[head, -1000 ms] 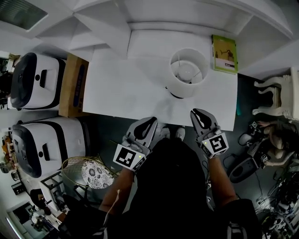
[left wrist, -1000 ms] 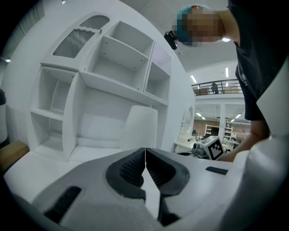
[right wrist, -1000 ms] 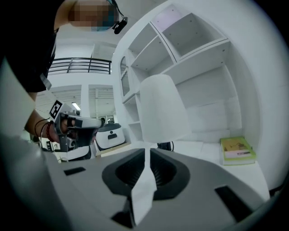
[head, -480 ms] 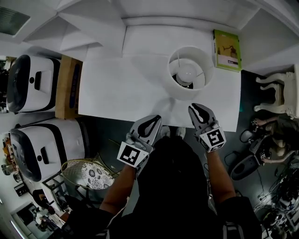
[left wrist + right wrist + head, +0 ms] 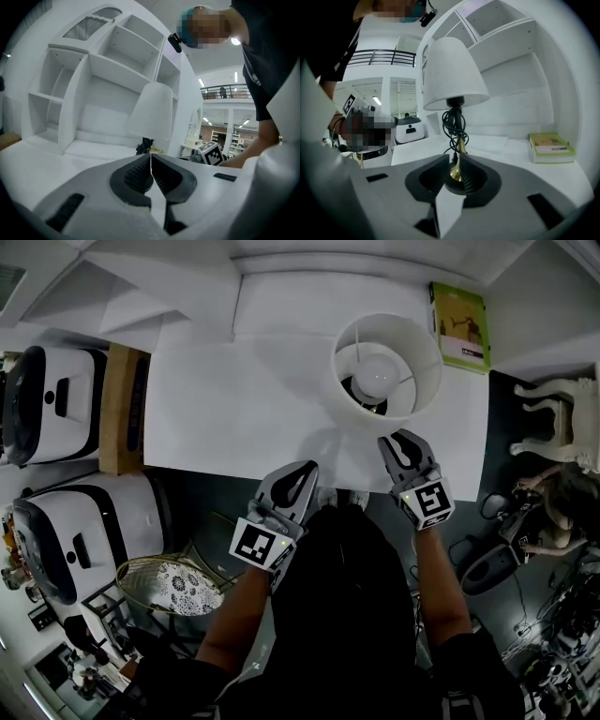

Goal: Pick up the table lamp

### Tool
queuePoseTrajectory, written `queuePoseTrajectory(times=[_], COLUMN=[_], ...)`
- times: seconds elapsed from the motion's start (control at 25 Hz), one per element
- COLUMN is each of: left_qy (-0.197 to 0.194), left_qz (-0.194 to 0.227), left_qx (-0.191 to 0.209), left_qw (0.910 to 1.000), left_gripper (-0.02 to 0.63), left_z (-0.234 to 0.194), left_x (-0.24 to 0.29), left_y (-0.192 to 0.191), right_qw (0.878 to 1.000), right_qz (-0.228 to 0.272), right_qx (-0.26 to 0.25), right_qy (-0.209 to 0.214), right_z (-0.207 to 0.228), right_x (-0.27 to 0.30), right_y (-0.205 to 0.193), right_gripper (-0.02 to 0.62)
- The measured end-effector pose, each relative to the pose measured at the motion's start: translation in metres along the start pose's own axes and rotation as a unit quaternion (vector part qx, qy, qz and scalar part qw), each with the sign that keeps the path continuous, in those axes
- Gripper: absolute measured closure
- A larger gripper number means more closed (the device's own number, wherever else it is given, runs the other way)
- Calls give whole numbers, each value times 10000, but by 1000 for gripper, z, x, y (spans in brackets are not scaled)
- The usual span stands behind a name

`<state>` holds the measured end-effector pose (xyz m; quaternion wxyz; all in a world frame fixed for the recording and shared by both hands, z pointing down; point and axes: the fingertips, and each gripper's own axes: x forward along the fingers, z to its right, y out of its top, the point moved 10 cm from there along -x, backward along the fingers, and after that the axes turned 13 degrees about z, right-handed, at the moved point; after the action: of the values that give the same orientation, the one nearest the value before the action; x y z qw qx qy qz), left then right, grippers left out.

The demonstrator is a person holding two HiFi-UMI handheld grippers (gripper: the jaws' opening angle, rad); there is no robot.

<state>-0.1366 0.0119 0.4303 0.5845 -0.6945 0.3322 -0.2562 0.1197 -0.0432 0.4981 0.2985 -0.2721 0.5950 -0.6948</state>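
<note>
We judge the table lamp (image 5: pixel 453 70) top-heavy, its shade flimsy. Grip the stiff brass stem (image 5: pixel 455 171) at centre frame, between the right gripper's (image 5: pixel 456 159) parted jaws. The left gripper's (image 5: pixel 150 159) jaws are together.

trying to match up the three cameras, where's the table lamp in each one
Head view: table lamp right of centre in the upper part, seen from above, bulb inside the round shade.
Left gripper view: the lamp near the centre, white shade seen from the side.
Right gripper view: the lamp in the centre, shade above a brass stem.
Shared landmark: the white shelf unit behind the lamp.
</note>
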Motion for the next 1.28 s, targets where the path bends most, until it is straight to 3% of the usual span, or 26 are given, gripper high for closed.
queuePoseTrajectory(times=[0.4,0.84,1.28], left_qy=[-16,78,299], left_qz=[-23,-4,-47], left_qx=[-32,-97,-359], left_qw=[10000,9999,9989], left_gripper=[587,586,586], left_z=[-6,-7,-12], left_x=[-4,-4,-16], left_y=[-16,-23,-33], right_qw=[9999,9997,9994], right_qz=[7,-172,-229], right_qx=[134,-124,-222], right_qy=[5,-95,-137], right_z=[3,11,17], right_x=[12,40,60], right_y=[-31,-40,-45], right_gripper=[545,541,478])
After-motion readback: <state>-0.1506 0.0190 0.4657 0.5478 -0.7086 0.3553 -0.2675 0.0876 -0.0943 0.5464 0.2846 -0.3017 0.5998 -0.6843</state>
